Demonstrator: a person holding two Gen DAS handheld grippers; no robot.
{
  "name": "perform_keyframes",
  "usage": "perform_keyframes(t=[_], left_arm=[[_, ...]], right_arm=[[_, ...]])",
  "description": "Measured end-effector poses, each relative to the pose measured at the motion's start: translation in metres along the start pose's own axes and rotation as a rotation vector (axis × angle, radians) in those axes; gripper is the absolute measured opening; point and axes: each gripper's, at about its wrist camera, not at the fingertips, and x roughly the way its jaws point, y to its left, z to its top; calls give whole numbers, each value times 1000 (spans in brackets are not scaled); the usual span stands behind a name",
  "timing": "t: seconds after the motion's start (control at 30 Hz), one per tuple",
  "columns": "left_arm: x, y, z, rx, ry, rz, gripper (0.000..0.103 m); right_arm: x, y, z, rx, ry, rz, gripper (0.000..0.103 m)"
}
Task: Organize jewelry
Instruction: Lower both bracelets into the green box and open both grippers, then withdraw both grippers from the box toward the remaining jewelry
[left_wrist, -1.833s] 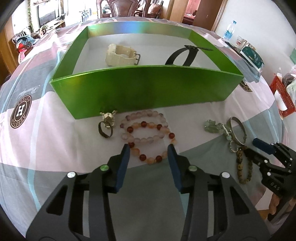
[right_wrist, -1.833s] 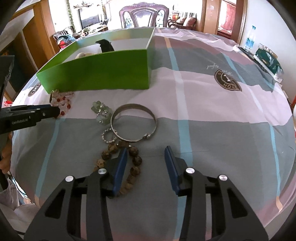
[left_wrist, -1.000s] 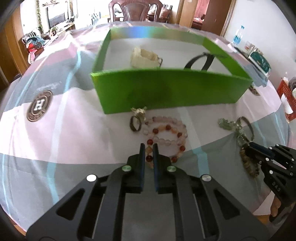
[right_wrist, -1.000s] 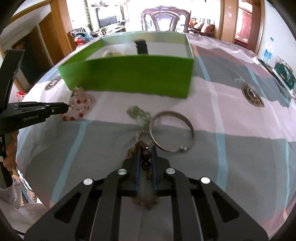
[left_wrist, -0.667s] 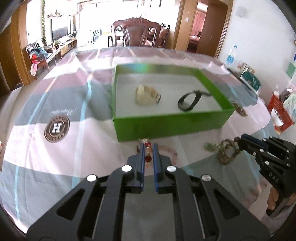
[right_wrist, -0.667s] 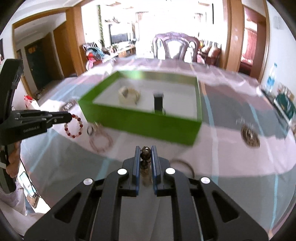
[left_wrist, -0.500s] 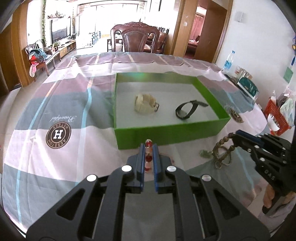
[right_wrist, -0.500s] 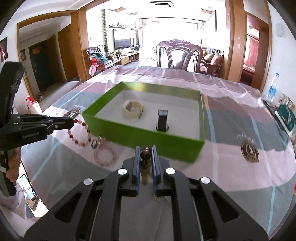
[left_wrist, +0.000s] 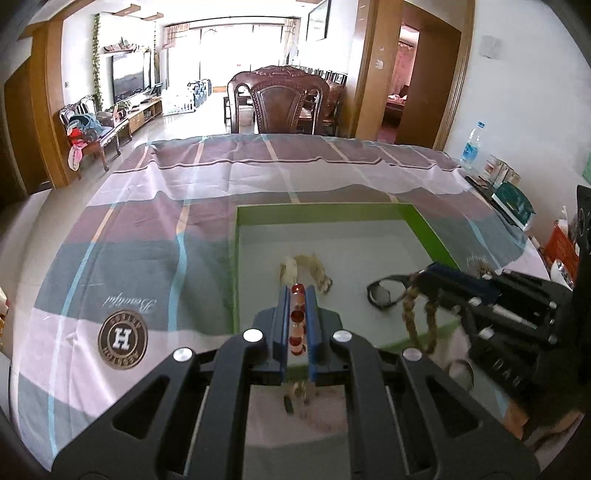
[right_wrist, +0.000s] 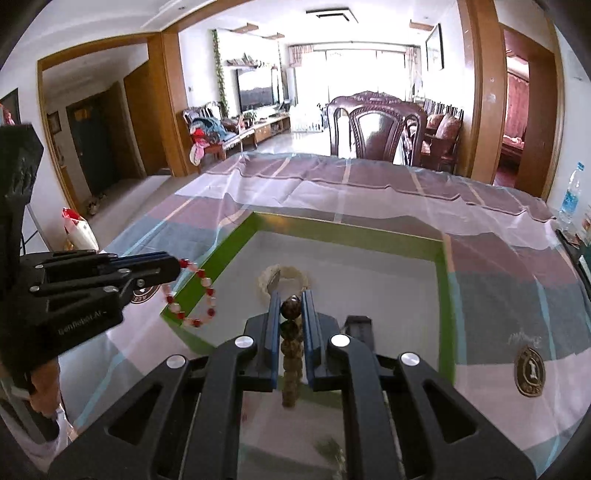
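Tablecloth (left_wrist: 155, 236), striped in purple, grey and pink, with a round "H" crest (left_wrist: 122, 339) at the left in the left wrist view; a second crest (right_wrist: 531, 376) lies at the right in the right wrist view.

Left gripper (left_wrist: 296, 295): jaws together, clamped on the red bracelet (left_wrist: 297, 317), beads red and pale, lined up between the blue pads. In the right wrist view the same gripper (right_wrist: 173, 266) reaches in from the left and the bracelet (right_wrist: 192, 295) hangs from its tip as a loop, above the left wall of the box.

Box (left_wrist: 233, 258), green walls, pale floor, open top, middle of the table. Contents: cream watch (left_wrist: 304, 266) left of centre, lying on the floor of the box; black strap (left_wrist: 384, 293) to its right, also on the floor. In the right wrist view the watch (right_wrist: 282, 280) lies just past the right gripper's tips and the strap (right_wrist: 359, 326) is partly hidden behind that gripper.

Right gripper (right_wrist: 291, 308): jaws together, clamped on the brown bracelet (right_wrist: 291, 347), dark round beads, the string dropping between the pads. In the left wrist view this gripper (left_wrist: 424, 278) enters from the right over the box, with the brown bracelet (left_wrist: 419, 317) hanging from its tip as a loop.

Ring (left_wrist: 461, 373), on the cloth outside the near wall, blurred.

Chair (left_wrist: 280, 105), dark wood, beyond the table's far edge. Bottle (left_wrist: 472, 144), far right.
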Motion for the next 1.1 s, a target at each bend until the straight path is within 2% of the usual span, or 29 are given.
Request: perform_keyframes(t=[0.27,0.77,0.83,0.87,0.9,1.1], left_arm=[[29,3,3,-17,40,18,9],[33,-3,0,-11,41,20,9],[34,-2,-1,-14,39,28,18],[34,-2,-2,-14,38,30,30],[32,-2,-3,-13,32,32,33],[10,6,-25,-10,41,36,33]], right_arm=[[29,-5,7,36,34,-16,11],[34,-8,6,54,50,-30,12],[35,-11,4,69,63,-41,17],[35,-12,3,76,67,-42,20],[34,-13,2,82,69,-41,21],[-5,-21,-22,77,50,-46,21]])
